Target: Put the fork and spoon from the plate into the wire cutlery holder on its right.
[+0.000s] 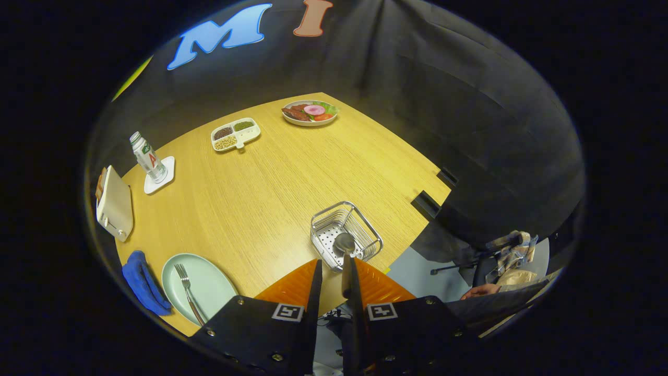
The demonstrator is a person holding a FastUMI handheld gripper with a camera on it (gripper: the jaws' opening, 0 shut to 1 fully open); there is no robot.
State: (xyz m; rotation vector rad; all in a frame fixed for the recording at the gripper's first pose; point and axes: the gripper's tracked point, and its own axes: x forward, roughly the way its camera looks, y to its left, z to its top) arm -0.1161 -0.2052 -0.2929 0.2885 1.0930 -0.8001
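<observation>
Between the fingers of the gripper the spoon is pinched by its handle, bowl up, hanging right over the wire cutlery holder. So the spoon drop looks half done; lowering it in and letting go is what's needed next. Off left, the fork is left on the plate.

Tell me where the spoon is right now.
In the gripper view the spoon is held between the gripper's fingers, its bowl hanging over the near rim of the wire cutlery holder, right of the plate.
</observation>
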